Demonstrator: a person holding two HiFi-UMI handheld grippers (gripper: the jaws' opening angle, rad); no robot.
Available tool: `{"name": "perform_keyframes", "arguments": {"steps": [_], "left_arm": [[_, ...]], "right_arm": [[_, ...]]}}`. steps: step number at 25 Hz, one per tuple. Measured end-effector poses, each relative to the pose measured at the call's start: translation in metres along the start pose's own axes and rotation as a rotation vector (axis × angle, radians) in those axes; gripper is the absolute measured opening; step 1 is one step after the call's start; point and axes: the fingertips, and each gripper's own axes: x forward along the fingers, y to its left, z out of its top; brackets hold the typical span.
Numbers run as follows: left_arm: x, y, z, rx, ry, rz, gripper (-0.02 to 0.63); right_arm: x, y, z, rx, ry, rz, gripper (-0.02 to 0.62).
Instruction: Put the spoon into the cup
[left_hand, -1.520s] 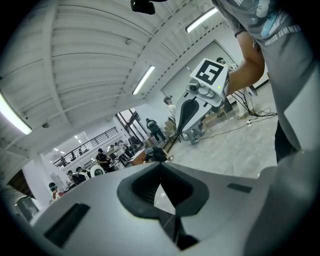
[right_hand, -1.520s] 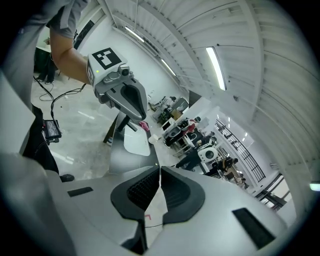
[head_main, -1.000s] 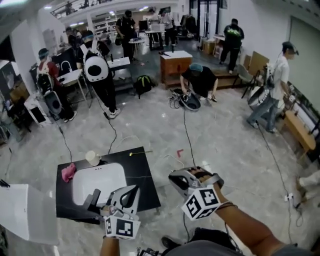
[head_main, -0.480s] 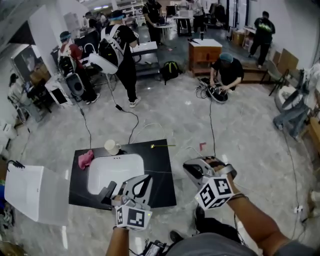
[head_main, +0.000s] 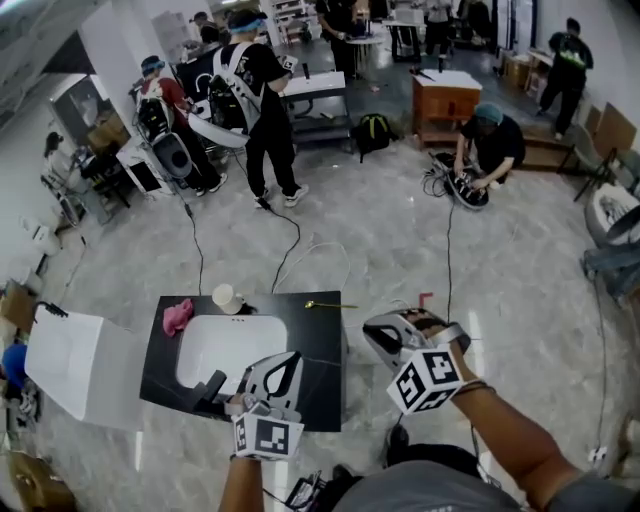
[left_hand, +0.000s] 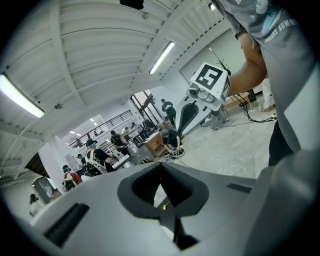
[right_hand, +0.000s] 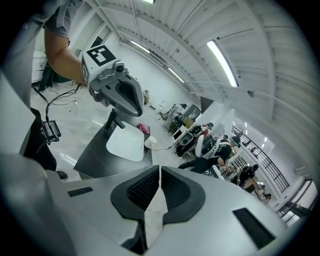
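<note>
A gold spoon (head_main: 325, 305) lies on the far right corner of the black table (head_main: 320, 380). The white cup (head_main: 228, 298) stands at the table's far edge, left of the spoon, and shows small in the right gripper view (right_hand: 149, 142). My left gripper (head_main: 292, 358) hovers over the table's near right part, shut and holding nothing. Through its slit the spoon (left_hand: 164, 206) shows faintly. My right gripper (head_main: 373, 331) hangs over the floor just right of the table, also shut and holding nothing.
A white sink basin (head_main: 228, 348) is set into the table, with a pink cloth (head_main: 178, 316) at its far left corner. A white box (head_main: 70, 360) stands to the left. Cables (head_main: 290, 250) cross the marble floor. Several people stand or crouch farther off.
The head view has swung, so the table now sits farther right and higher in it. Both grippers stay shut near the table's right side. A person with a backpack has walked closer.
</note>
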Motion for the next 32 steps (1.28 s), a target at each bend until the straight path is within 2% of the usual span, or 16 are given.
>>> {"name": "perform_keyframes", "arguments": {"steps": [8, 15, 26, 32], "left_arm": [[0.025, -0.003, 0.002, -0.020, 0.039, 0.033, 0.002], [0.040, 0.023, -0.016, -0.007, 0.035, 0.042, 0.002], [0.064, 0.047, -0.039, 0.044, -0.034, -0.034, 0.002], [0.072, 0.053, -0.046, 0.007, -0.055, -0.059, 0.002]], "right_arm": [[0.011, -0.024, -0.021, 0.021, -0.038, 0.037, 0.034], [0.044, -0.040, -0.026, 0.037, -0.016, 0.026, 0.034], [0.082, -0.039, -0.015, 0.061, 0.088, 0.000, 0.034], [0.104, -0.025, -0.022, 0.075, 0.133, 0.049, 0.035]]}}
